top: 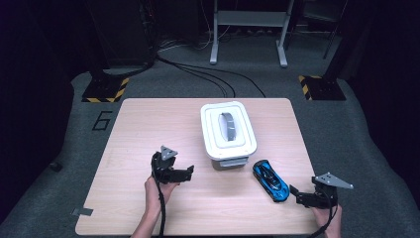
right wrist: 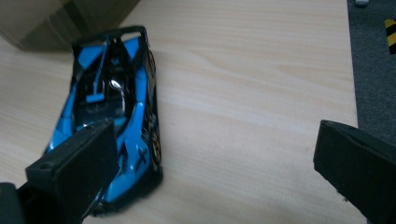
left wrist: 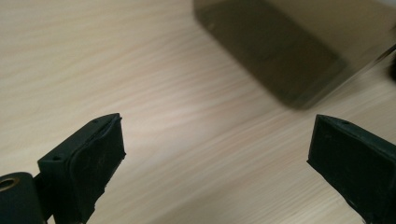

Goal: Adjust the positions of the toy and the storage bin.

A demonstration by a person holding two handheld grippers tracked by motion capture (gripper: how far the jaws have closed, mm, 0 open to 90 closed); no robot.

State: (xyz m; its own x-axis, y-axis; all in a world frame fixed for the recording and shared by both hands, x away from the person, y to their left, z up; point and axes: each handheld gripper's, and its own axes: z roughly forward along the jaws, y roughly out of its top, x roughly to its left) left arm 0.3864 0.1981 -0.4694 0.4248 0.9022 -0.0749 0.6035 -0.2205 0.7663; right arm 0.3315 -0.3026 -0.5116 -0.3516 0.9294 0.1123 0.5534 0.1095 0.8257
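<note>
Pale wooden tabletop (top: 148,124) carries a lidded white bin (top: 228,133) at centre, with a blue toy car (top: 270,180) just beside the bin's near right corner, its long axis running diagonally from the bin toward the right gripper (top: 295,191). That gripper is the nearer one, fingers (right wrist: 77,170) wide, the car just ahead of them, one finger overlapping its nearer end, nothing held. Left gripper (top: 188,171) hangs well apart, fingers (left wrist: 88,165) wide over bare wood
</note>
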